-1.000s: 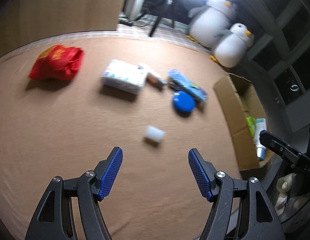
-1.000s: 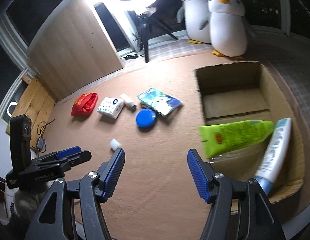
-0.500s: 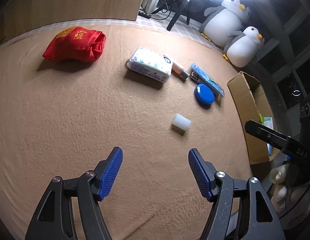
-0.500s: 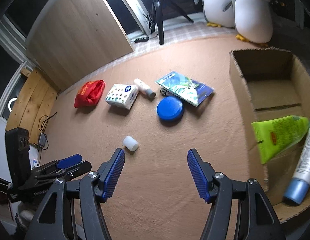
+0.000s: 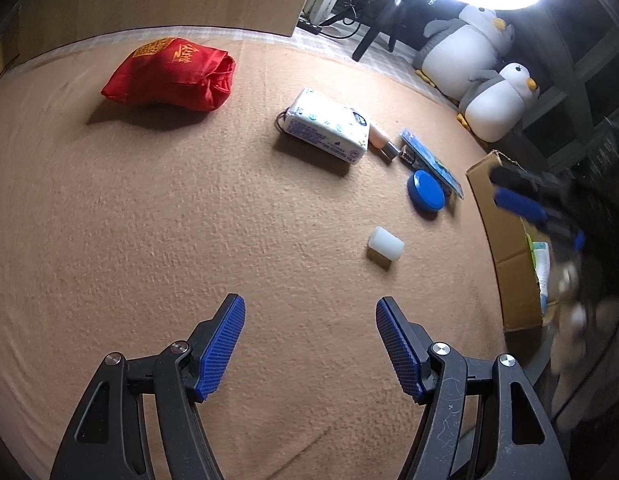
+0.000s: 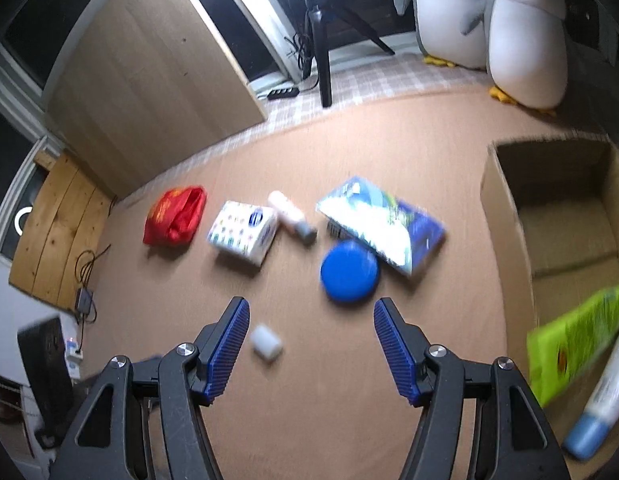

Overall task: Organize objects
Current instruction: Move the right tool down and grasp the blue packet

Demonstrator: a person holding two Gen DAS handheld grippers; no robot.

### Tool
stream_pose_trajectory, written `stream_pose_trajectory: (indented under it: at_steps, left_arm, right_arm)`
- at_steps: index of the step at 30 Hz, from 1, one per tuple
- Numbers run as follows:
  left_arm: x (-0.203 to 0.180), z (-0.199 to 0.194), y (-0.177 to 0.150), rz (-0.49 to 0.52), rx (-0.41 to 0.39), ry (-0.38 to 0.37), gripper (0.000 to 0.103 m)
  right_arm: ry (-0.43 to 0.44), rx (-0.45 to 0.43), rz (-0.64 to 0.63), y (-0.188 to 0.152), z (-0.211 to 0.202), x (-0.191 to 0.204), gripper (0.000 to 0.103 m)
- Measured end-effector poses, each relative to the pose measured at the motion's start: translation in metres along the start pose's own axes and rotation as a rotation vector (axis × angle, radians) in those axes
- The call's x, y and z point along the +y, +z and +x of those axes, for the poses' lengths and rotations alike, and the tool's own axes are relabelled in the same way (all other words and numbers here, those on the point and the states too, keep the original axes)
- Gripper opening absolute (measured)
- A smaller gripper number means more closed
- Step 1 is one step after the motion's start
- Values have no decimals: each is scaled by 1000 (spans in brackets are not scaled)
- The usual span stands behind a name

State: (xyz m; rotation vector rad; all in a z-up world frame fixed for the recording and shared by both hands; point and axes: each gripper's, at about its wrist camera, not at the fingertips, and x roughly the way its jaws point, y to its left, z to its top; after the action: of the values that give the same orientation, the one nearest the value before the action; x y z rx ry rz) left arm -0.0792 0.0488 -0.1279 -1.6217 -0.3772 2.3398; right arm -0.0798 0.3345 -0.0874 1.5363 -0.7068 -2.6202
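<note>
You are holding both the left gripper (image 5: 310,338) and the right gripper (image 6: 311,340) with jaws wide apart and empty; the small white plastic cap (image 6: 266,341) is sitting at ten o'clock between the right jaws, untouched.

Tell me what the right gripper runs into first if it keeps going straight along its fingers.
Probably the bare tan carpet: the open, empty right gripper points steeply down. The nearest things ahead are the small white cap beside its left finger and the blue round lid beyond; depth is uncertain in this blurred view.

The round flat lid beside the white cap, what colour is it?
Solid blue lid, sharpest in the left wrist view.
</note>
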Motion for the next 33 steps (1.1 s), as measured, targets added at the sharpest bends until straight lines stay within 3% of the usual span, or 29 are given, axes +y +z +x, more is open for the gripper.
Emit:
stream_pose_trajectory:
  at_steps: [4, 10, 16, 24, 33]
  left_arm:
    - [11, -5, -3, -25, -7, 4, 72]
    - [36, -10, -12, -87, -14, 21, 72]
    - [57, -12, -18, -140, -16, 36, 72]
    - [59, -14, -23, -139, -17, 33, 72]
    - [52, -15, -25, -111, -18, 21, 72]
  right_arm:
    - [-3, 40, 19, 36, 26, -12, 61]
    - [-74, 79, 60, 77, 66, -32, 61]
    - [-137, 113, 27, 97, 95, -32, 61]
    - [-186, 174, 45, 102, 114, -39, 61]
    - [-40, 234, 154, 76, 98, -40, 61]
